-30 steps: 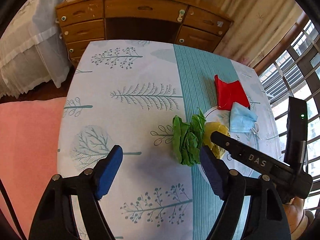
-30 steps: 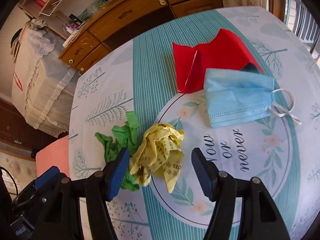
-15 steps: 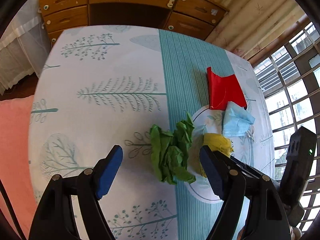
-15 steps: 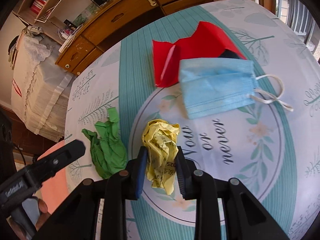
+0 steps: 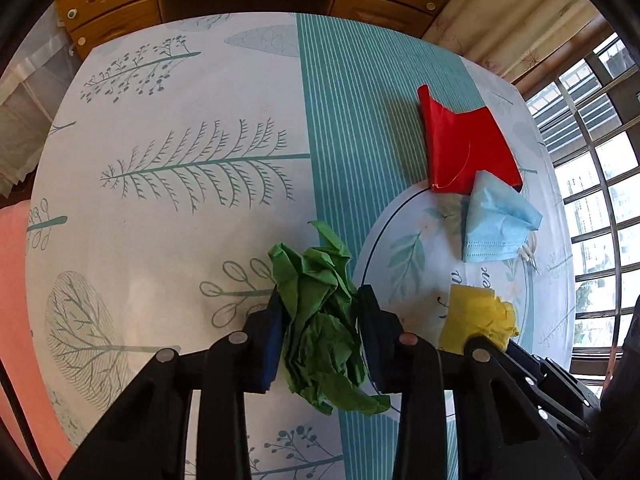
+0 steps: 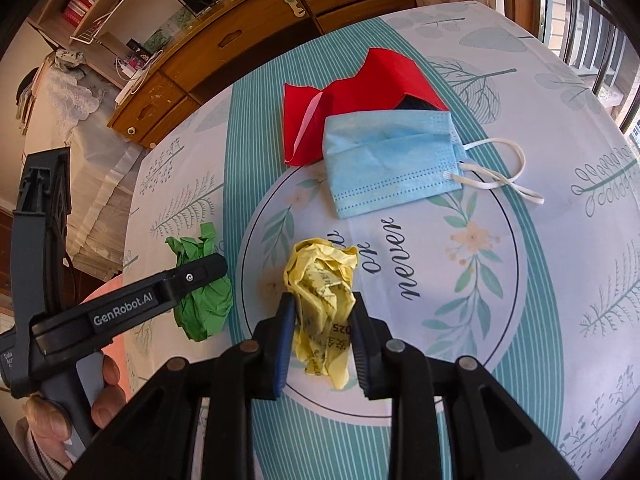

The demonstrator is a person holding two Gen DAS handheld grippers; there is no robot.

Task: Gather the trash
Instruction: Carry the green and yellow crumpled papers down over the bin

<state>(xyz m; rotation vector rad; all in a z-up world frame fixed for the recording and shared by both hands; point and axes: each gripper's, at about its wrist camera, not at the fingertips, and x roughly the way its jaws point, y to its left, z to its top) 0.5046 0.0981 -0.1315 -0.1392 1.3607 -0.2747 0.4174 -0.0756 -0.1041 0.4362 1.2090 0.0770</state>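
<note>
My left gripper (image 5: 320, 312) blocks part of the crumpled green paper (image 5: 324, 320) from the right camera, and its lower folds are cut off behind the fingers. Its jaws are closing with the green wad between them, pads pressing its sides. My right gripper (image 6: 322, 316) pinches the crumpled yellow paper (image 6: 324, 300) on the tablecloth (image 6: 520, 320); the print on it is unreadable. Farther out, a blue face mask (image 6: 388, 168) overlaps a red paper (image 6: 344, 108), hiding its near edge.
</note>
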